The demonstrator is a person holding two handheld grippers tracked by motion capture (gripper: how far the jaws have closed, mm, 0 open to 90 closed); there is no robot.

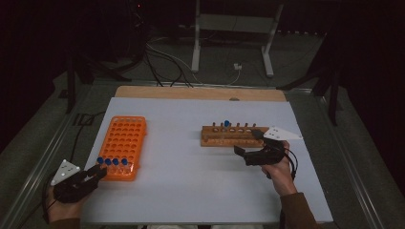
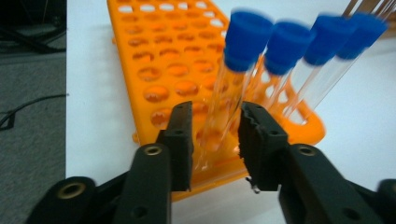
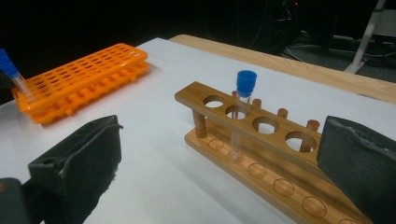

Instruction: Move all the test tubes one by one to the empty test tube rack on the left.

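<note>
We are working at the near end of the orange plastic tube rack (image 2: 187, 88), where four clear glass tubes with blue caps (image 1: 112, 162) are standing in a row. Our left gripper (image 2: 215, 140) is standing around the leftmost capped tube (image 2: 229, 98); the jaws are a little apart, one on each side of the glass, and we are not seeing the pads pressing on it. The tube is leaning in its hole, and its neighbour tube (image 2: 280, 65) is standing just beside it.

We are judging some risks here. If we are closing the jaws while the tube is tilted, the toothed pad could be pushing the glass sideways against the neighbour, or gripping it crooked. If we are lifting with too weak a hold, the smooth glass could be slipping down. A pull not straight along the hole could also be dragging the light rack on the white table sheet (image 1: 191, 191).

Our right gripper (image 3: 219, 158) is waiting wide apart and empty near the brown wooden tube stand (image 3: 261, 140), where one blue-capped tube (image 3: 243, 112) is already standing; a careless move there could be knocking it.
</note>
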